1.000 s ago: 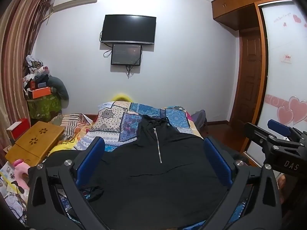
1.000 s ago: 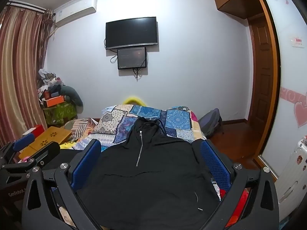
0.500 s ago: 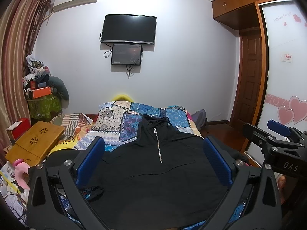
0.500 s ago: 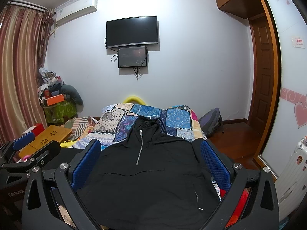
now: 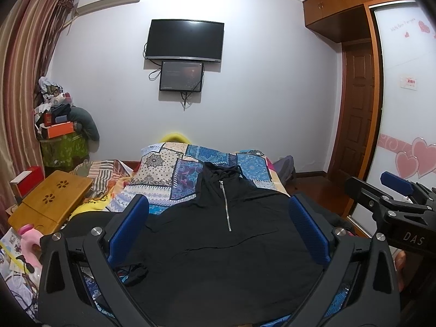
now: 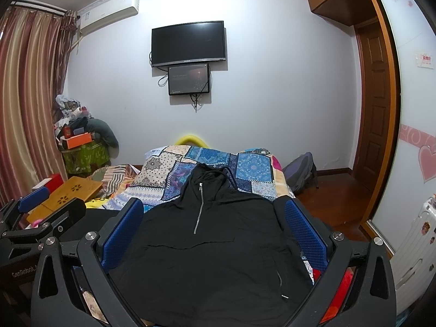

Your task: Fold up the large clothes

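Left wrist view: hovering with left gripper jaws spread wide, gripping nothing, above a black hoodie lying flat, zipper up, on the bed.

Right wrist view: holding right gripper jaws likewise wide and empty over the hoodie, hood pointing toward the wall television.

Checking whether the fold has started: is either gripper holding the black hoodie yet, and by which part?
Nothing is held. The left gripper and right gripper are both open above the black hoodie, which lies flat on the bed.
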Motion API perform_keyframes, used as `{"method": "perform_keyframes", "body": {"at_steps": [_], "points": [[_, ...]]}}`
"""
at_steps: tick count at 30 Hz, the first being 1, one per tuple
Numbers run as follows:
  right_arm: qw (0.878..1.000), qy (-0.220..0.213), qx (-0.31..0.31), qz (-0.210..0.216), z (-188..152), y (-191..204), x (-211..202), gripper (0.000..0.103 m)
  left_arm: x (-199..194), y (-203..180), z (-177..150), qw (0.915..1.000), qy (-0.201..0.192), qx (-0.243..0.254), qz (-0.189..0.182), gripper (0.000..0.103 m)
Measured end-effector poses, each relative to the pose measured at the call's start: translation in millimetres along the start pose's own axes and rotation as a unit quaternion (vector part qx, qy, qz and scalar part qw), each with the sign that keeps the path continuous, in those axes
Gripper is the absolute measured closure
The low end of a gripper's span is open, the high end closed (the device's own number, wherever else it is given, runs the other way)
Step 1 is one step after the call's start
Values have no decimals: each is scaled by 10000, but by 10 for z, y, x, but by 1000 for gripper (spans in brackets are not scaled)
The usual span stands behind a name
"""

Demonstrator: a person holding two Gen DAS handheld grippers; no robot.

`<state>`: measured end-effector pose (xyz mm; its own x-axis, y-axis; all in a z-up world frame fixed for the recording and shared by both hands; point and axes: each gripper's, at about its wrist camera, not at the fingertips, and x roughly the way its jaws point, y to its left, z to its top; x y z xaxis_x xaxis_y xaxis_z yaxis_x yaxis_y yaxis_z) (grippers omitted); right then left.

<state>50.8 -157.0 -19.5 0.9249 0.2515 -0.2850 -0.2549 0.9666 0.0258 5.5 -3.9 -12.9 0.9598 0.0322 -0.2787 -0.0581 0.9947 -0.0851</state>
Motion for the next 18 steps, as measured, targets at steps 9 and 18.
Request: {"method": "perform_keyframes", "body": {"at_steps": [9,18], "points": [[10000,4,-4,0,-3,-7,7,0,7,5,1,10000,23,-19,11,0],[10000,14,0,-4,-2,-10,8,0,13,22,10,10000,30,-42,14,0]]}}
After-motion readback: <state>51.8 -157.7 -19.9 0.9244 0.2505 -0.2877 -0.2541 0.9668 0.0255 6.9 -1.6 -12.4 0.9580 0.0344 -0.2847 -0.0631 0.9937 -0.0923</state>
